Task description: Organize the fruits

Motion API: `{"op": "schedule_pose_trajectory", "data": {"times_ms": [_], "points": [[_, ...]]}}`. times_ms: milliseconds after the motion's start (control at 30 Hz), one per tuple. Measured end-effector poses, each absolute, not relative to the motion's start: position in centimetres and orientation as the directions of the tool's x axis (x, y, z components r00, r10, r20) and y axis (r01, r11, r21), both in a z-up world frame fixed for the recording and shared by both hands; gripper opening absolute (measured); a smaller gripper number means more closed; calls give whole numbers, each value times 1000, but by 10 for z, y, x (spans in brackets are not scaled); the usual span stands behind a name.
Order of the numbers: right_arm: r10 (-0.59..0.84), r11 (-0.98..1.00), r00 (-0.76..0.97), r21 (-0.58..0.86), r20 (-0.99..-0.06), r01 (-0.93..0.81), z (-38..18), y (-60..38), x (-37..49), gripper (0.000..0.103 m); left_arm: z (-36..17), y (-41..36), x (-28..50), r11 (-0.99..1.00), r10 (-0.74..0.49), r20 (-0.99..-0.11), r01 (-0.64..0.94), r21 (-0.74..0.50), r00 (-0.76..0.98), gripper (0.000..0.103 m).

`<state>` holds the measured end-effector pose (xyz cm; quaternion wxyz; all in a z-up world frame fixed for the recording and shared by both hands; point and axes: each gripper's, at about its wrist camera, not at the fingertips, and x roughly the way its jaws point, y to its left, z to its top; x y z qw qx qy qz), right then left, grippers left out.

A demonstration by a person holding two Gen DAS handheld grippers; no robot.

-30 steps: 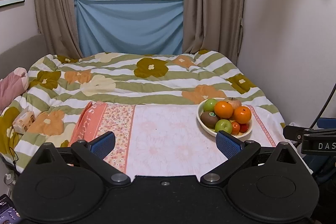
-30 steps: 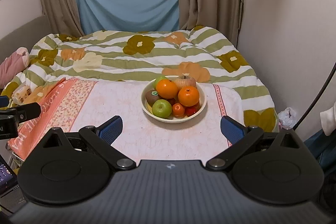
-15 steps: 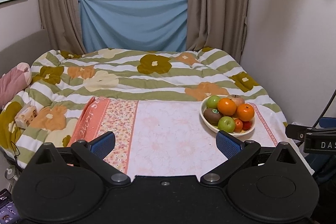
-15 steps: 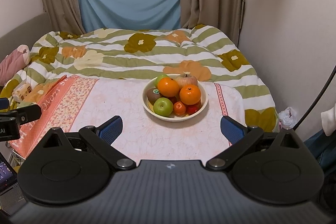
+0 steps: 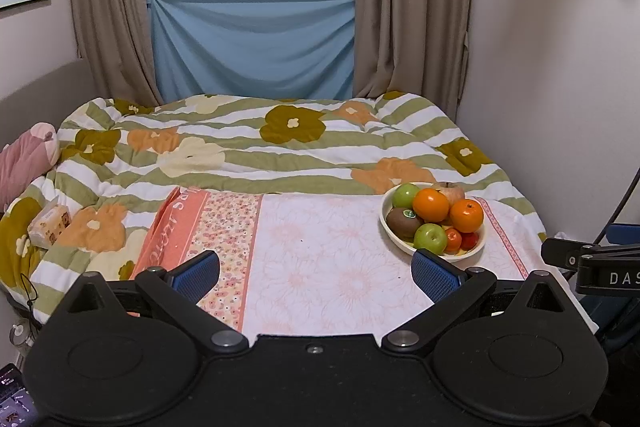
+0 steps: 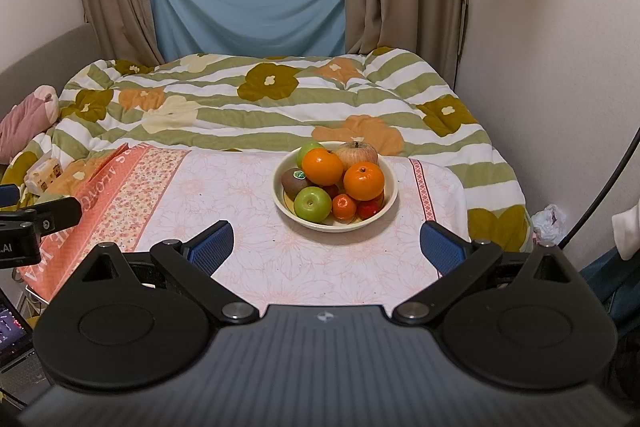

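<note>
With both units held above the near edge of the cloth-covered table [image 6: 248, 187], the left gripper [image 5: 316, 273] has its blue-padded fingers spread wide, nothing between them, and the right gripper [image 6: 326, 247] is likewise spread wide and empty. Fruit bowl [image 6: 280, 201], cream-coloured, sits on the pale floral cloth: dead ahead at 12 o'clock in the right wrist view, out at about 2 o'clock in the left wrist view, just beyond the left unit's right pad [image 5: 436, 273]. Bowl contents, clock positions within the bowl from the right wrist view: green apple [image 6: 313, 203] at 7, kiwi [image 6: 294, 181] with a sticker at 9, second green apple [image 6: 310, 149] at 11, reddish apple [image 6: 357, 153] at 1, two large oranges [image 6: 322, 167] stacked over centre, small orange [image 6: 344, 207] at 6, small red fruit [image 6: 369, 209] at 5, partly hidden so type unclear. All fruit is in the bowl, none on the cloth. Striped flower-print duvet [image 5: 240, 147] lies behind the table. Each gripper's tip shows at the edge of the other camera, well apart from the bowl.
</note>
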<state>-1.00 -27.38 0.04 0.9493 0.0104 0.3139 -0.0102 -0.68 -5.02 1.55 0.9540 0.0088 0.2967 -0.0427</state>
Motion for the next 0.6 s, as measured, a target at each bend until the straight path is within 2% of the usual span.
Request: {"op": "schedule_pose_trajectory", "data": {"times_ms": [600], "points": [[-12, 999, 803, 17, -596, 28, 2, -273, -9, 103, 16, -51, -7, 996, -80, -546, 82, -21, 834, 103]]}}
